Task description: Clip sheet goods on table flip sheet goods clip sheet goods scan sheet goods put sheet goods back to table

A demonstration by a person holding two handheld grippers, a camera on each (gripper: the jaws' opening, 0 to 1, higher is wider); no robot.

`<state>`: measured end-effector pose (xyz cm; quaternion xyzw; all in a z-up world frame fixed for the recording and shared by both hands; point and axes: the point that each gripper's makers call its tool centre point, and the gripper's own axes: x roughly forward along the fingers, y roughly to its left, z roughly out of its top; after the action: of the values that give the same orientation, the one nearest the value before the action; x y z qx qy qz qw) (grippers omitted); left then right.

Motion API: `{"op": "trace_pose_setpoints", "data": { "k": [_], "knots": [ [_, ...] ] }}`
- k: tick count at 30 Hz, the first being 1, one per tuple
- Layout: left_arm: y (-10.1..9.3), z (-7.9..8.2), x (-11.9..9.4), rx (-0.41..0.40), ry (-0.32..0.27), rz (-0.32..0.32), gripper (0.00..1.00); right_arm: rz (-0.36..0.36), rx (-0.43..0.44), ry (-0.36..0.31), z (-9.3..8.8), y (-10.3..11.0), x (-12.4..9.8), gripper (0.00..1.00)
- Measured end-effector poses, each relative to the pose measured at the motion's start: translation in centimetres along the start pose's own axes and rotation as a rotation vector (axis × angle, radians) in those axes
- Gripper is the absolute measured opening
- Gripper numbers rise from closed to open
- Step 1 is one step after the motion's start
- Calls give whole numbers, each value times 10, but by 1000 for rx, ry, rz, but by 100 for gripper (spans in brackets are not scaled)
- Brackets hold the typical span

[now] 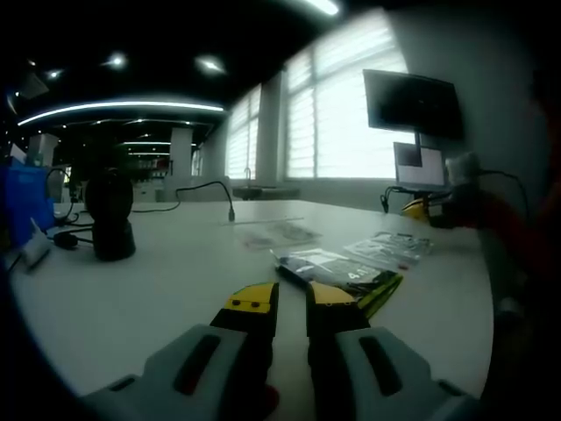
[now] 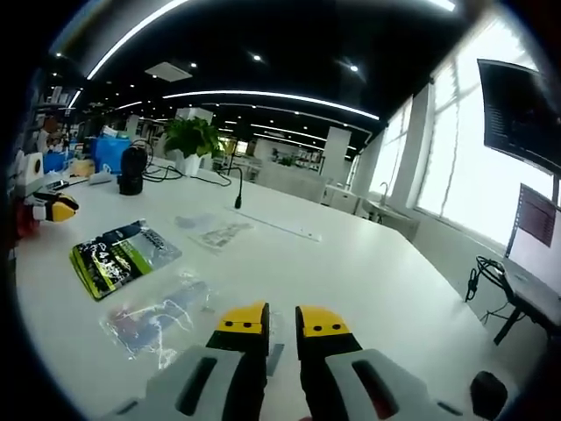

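Looking at the left gripper view: left gripper [image 1: 292, 303] sits low over the white table [image 1: 158, 289] at lower centre, jaws nearly together and holding nothing, aimed at the green-and-black packet [image 1: 337, 270] just ahead, probably lining up a clip. Right gripper view: right gripper [image 2: 282, 323] likewise near-closed and empty, its tips at the clear packet [image 2: 158, 317] lower left; the green-and-black one lies mid-left, flat for edge pickup.

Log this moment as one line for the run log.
left tongs: near-shut, empty, by green pack | right tongs: near-shut, empty, by clear pack | packs flat on table
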<state>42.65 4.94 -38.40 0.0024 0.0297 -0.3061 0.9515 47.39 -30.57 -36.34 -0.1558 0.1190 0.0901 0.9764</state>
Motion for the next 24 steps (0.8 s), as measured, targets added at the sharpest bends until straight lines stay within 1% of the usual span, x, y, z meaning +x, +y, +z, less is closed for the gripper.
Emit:
{"op": "trace_pose_setpoints", "data": {
  "k": [3,8,13,15,18,20,22,24],
  "knots": [
    [0,1,0,0,-3,-1,6,0,23,8,-3,-5,2,9],
    [0,1,0,-4,-4,-1,6,12,37,51,-12,-4,8,10],
    [1,1,0,-5,-3,-1,6,48,62,89,-19,0,22,11],
    [1,1,0,-8,-4,0,6,74,67,110,-20,2,26,13],
    [4,1,1,-8,-4,0,6,91,61,128,-20,0,37,14],
    [4,1,1,-8,-5,0,6,113,75,147,-23,-1,45,15],
    [6,1,2,-9,-5,-1,6,134,79,163,-25,1,49,15],
    [7,1,3,-10,-6,-1,6,139,76,166,-26,2,51,15]
  ]
}}
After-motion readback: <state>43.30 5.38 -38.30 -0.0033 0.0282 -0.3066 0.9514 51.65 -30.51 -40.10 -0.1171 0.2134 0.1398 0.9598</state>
